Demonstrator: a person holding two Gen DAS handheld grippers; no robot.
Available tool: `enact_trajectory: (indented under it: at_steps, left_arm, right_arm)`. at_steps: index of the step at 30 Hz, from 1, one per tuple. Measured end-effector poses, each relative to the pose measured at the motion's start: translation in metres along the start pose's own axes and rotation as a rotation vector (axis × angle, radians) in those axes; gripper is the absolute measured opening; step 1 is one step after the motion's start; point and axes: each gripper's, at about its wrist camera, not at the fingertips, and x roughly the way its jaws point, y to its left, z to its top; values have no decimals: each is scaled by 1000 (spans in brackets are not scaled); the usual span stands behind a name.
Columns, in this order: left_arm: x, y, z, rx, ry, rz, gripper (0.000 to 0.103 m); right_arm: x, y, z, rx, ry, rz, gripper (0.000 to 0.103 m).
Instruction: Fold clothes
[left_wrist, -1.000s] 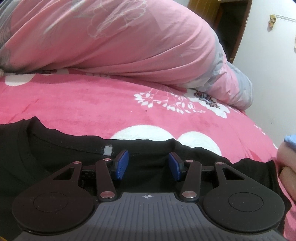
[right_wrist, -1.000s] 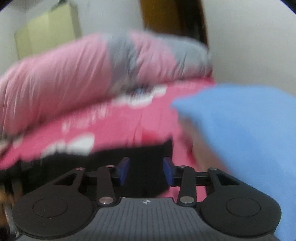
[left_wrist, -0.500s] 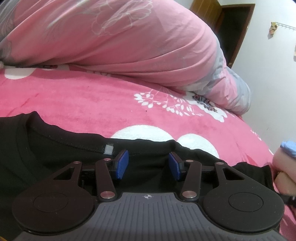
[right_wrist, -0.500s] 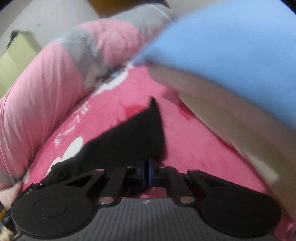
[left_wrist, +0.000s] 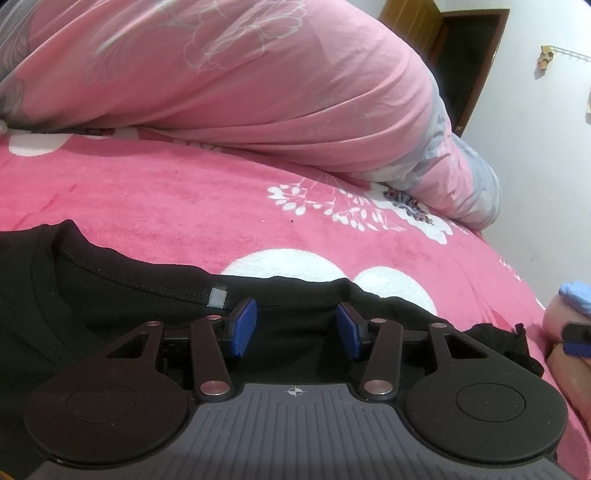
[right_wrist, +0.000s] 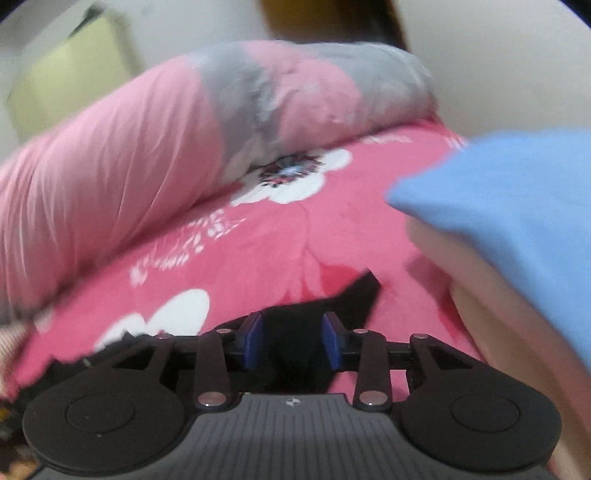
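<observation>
Black T-shirt (left_wrist: 110, 295) lies flat on the pink floral bed blanket (left_wrist: 166, 192), collar w/ small grey tag (left_wrist: 217, 297) facing the left wrist cam. Left gripper (left_wrist: 294, 324) hovers just over the collar area, blue-padded fingers (left_wrist: 242, 326) spread apart, nothing between them. Right gripper (right_wrist: 291, 341) sits at a corner of the shirt (right_wrist: 354, 299), fingers also apart w/ black fabric in the gap; right view blurred, so contact can't be told. Pink-grey duvet (left_wrist: 258, 85) is bunched behind. Light blue sleeve (right_wrist: 517, 206) at right.
</observation>
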Motion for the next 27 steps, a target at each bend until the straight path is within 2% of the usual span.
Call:
enact_trajectory:
  at_steps: [5,7,10,13,14,15,16,27]
  left_arm:
    - [0,0,0,1,0,1,48]
    - [0,-1,0,2,0,2,49]
    - [-1,0,0,0,0,0,49]
    - [0,0,0,-2,-1,-1,49]
    - [0,0,0,-2,-1,-1,49]
    - [0,0,0,-2,-1,-2,49]
    - [0,1,0,-4,-1,-3,49]
    - [0,3,0,-22,-4,-16,49]
  right_arm:
    - [4,-22,-13,128,78,85,35]
    - [9,-20,-15,161,90,114,35]
    - [22,-8,-13,151,103,110,35]
    - [31,3,-15,118,113,82,32]
    - [26,1,-17,114,101,62,22]
    - [20,-2,-19,110,88,42,7]
    - [15,-4,-21,107,76,22,4]
    - [-42,-29,-45,69,-52,-196,3]
